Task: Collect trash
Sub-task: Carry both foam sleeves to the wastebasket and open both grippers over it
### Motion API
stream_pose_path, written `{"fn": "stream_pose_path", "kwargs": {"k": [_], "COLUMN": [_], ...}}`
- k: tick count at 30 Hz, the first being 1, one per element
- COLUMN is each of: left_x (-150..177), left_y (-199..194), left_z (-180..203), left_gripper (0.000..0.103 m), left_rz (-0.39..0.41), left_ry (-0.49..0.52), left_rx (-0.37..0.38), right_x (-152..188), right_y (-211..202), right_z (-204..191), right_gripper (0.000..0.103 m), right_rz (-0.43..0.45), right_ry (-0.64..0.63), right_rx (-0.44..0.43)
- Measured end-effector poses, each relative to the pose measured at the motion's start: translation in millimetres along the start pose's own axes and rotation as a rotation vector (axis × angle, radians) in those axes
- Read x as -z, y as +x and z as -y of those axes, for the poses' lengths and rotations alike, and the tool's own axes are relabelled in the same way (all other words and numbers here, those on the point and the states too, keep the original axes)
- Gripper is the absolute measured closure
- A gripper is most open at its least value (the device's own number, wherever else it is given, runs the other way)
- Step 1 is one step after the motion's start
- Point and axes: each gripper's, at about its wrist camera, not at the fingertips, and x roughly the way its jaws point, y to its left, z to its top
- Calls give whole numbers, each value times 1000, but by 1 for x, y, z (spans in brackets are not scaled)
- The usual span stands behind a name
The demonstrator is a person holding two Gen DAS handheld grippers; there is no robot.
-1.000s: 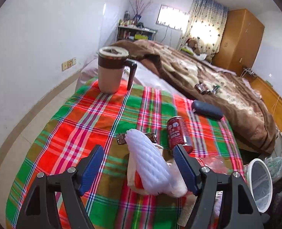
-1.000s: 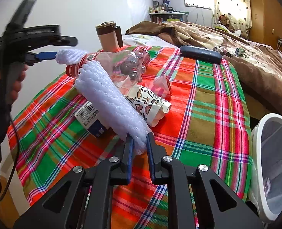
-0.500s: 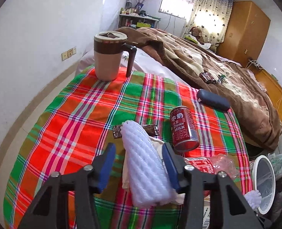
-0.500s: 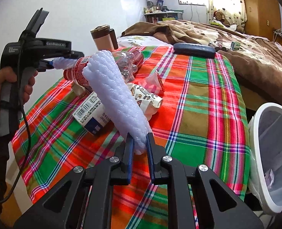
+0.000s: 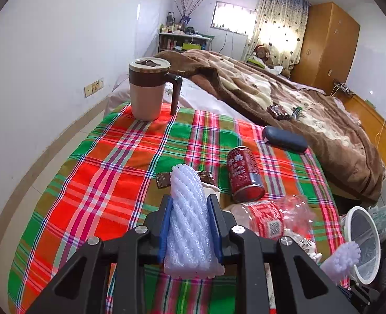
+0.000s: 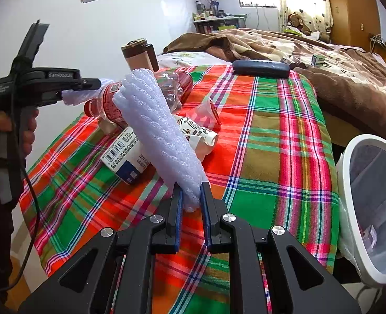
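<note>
My left gripper [image 5: 190,204] is shut on a white foam net sleeve [image 5: 189,214], held above the plaid tablecloth [image 5: 101,172]. My right gripper [image 6: 191,196] is shut on the end of a second white foam net sleeve [image 6: 153,125], lifted over a pile of trash. The pile holds a crushed plastic bottle with a red label [image 6: 140,91], a barcoded carton [image 6: 126,154] and a printed paper cup [image 6: 198,133]. A red drink can [image 5: 243,174] and a brown wrapper [image 5: 164,179] lie ahead of the left gripper. A white trash bin [image 6: 373,204] stands off the table's right edge.
A lidded tan mug [image 5: 148,91] stands at the table's far left corner. A dark glasses case [image 5: 284,138] lies at the far edge. A bed with a brown blanket [image 5: 284,99] lies beyond. The left hand-held gripper [image 6: 36,83] shows in the right wrist view.
My left gripper has closed on the foam sleeve it straddled and lifted it. My right gripper has raised its foam sleeve higher off the table.
</note>
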Motion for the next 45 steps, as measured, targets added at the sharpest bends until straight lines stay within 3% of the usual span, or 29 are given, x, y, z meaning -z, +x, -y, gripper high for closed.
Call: {"fn": "stream_pose_path", "kwargs": {"k": [8,24,45], "left_x": [19,51,83], "left_y": [-37,-80,-83], "left_z": [11,60,169], "left_gripper": [76,76,76], "left_rz": [71,124,85], "left_ry": [10,94,266], "left_rx": [59,152,322], "right_x": [2,7,19], "right_y": [-8,-39,-83], "right_z": [4,20,77], "right_gripper": [89,89,89], "right_rz": [14,66,126], "right_ry": [25,81,192], "right_rx": [7,49,179]}}
